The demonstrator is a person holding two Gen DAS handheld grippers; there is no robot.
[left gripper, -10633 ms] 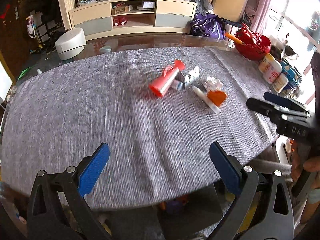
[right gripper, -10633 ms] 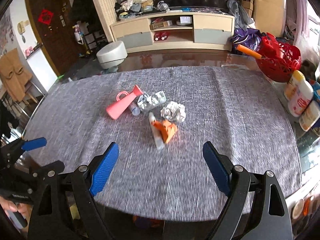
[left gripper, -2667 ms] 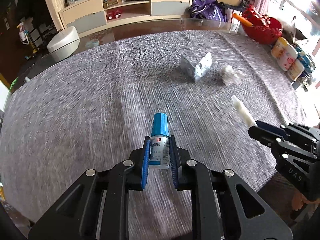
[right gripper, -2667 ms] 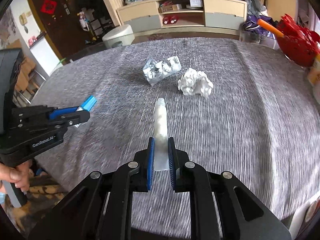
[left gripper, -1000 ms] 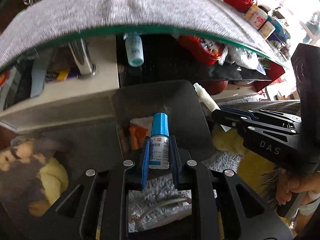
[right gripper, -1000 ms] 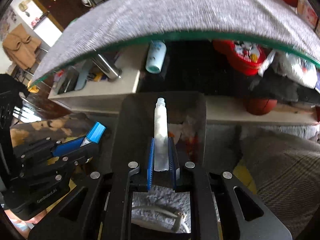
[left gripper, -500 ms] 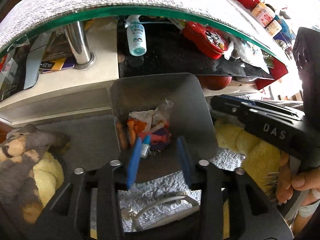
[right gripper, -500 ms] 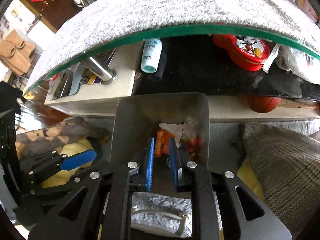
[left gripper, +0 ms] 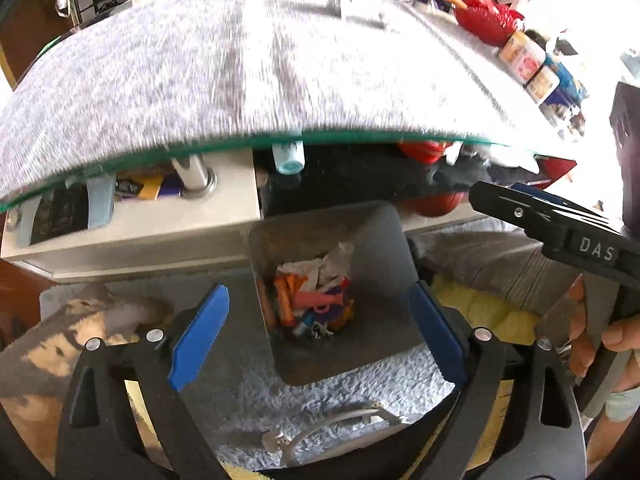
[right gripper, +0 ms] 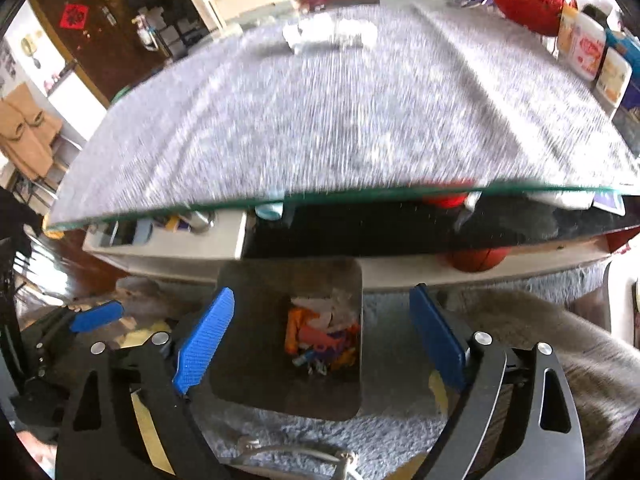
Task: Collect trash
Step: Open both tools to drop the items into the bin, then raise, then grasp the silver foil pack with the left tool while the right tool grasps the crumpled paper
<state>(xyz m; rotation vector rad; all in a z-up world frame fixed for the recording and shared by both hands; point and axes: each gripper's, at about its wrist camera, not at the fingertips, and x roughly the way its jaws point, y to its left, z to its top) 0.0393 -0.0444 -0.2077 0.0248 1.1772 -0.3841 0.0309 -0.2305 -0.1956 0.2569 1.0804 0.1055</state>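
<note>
Since one second ago both tools have let go of their loads: the left gripper, which held a small bottle with a blue cap, and the right gripper, which held a pale tube, have just been opening, and now each one stands released with nothing between its blue pads. Both hang above the grey bin, which I take as the landmark. Inside the bin lies a heap of trash: orange and pink pieces, white crumpled paper and some small blue parts; the dropped bottle and tube are probably among them, but I cannot pick them out surely. The bin stands on a fluffy grey rug, and a pale cable lies on the rug on the near side of the bin. To the right of the bin, in the left wrist view, a hand holds the right tool. Just behind the bin is a low shelf under the glass edge, carrying one bottle with a light blue cap and other clutter. Above and beyond the bin spreads the worktop with its grey cloth. Far behind the bin, near the back of the worktop, two pale items remain, blurred but probably one foil piece and one paper ball. So I judge the task mostly done: two grippers are free and two pieces are left to fetch.
</note>
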